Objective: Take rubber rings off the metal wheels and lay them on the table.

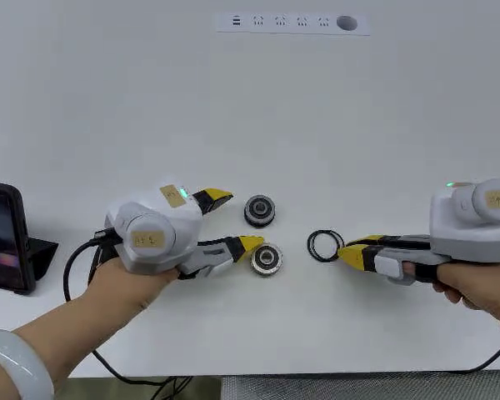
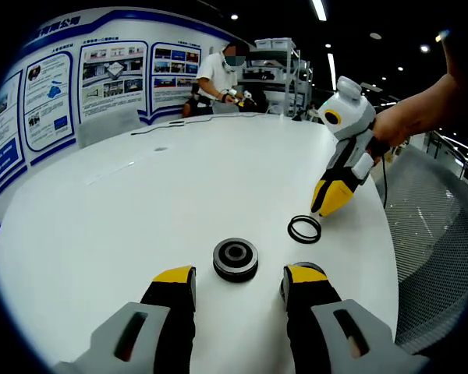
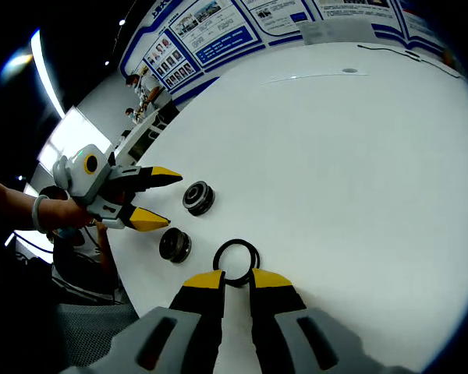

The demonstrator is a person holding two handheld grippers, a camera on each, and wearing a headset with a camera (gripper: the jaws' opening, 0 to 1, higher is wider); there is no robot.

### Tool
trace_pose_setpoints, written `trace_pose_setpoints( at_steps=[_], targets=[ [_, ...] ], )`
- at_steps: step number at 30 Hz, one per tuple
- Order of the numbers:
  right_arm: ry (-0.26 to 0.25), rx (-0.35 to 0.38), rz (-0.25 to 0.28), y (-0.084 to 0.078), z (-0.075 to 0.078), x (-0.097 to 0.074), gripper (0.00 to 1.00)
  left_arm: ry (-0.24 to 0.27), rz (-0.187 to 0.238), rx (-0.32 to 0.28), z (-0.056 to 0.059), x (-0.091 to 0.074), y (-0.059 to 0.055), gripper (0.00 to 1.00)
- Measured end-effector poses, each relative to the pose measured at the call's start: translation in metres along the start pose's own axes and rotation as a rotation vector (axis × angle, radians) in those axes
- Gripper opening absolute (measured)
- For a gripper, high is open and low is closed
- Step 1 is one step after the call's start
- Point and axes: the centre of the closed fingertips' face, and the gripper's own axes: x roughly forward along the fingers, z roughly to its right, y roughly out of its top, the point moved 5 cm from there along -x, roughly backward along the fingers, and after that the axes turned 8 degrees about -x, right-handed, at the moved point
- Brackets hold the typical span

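A white table (image 1: 233,125) carried all the work, seen from above in the head view. On it lay two small round metal wheels and a set of thin black rubber rings (image 1: 325,245).

The rings lay flat on the table right of the wheels, free of both. They seemed to be two slim loops, one overlapping the other, matte black with bare white table showing through their middles.

The far wheel (image 1: 259,210) looked dark around its outer edge with a paler metal hub. The near wheel (image 1: 267,258) looked more silvery, with a dark centre. Both lay flat, near each other but apart.

The left gripper (image 1: 236,220), grey with yellow-tipped black jaws, was held from the left with its jaws spread wide and nothing between them. Its nearer jaw tip sat just beside the near wheel.

The right gripper (image 1: 343,250) came in from the right, jaws drawn close with only a narrow slit between the tips. Those tips met the rings' near edge. It could not be told whether they pinched the rubber or merely touched it.

A white power strip (image 1: 292,22) lay at the table's far edge. A dark screen on a stand (image 1: 2,237) stood at the left edge.
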Motion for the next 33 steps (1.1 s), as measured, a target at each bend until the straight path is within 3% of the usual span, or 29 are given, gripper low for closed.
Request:
trace_pose_setpoints(
  at_steps=[18,33],
  targets=[
    [0.066,0.022,0.072,0.034,-0.01,0.025,0.13,-0.01,0.008,-0.003,0.002,0.01,0.011,0.32],
    [0.087,0.039,0.089,0.043,-0.014,0.036,0.13,-0.01,-0.013,0.012,0.001,0.023,0.013,0.25]
  ],
)
